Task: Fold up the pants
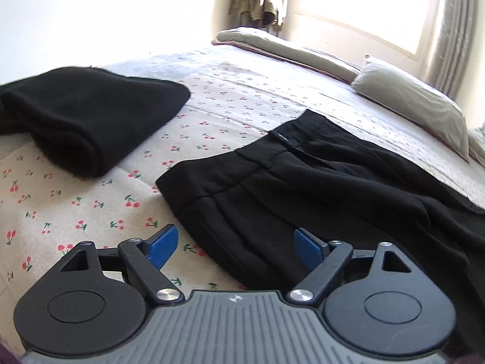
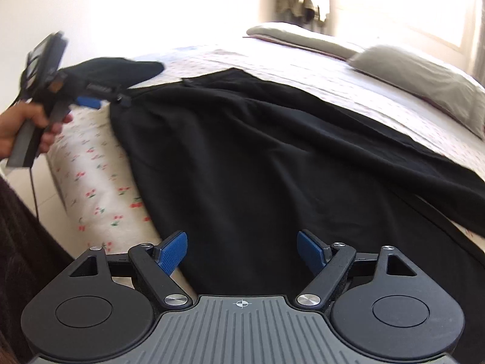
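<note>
Black pants (image 1: 318, 188) lie spread out on the cherry-print bedcover (image 1: 75, 212), with the waistband (image 1: 272, 141) toward the far side. My left gripper (image 1: 236, 247) hovers open over the pants' near left edge, its blue pads (image 1: 165, 248) wide apart and nothing between them. In the right wrist view the pants (image 2: 257, 151) fill the middle, draping toward the bed's edge. My right gripper (image 2: 242, 250) is open just above the cloth, gripping nothing. A hand holds the left gripper (image 2: 100, 98) at the pants' upper left corner.
A folded black garment (image 1: 91, 115) lies on the bed left of the pants. A grey pillow (image 1: 418, 106) and a folded grey blanket (image 1: 272, 42) sit at the far side under a bright window (image 1: 363, 9). The bed's side (image 2: 91, 176) drops to the floor (image 2: 39, 188).
</note>
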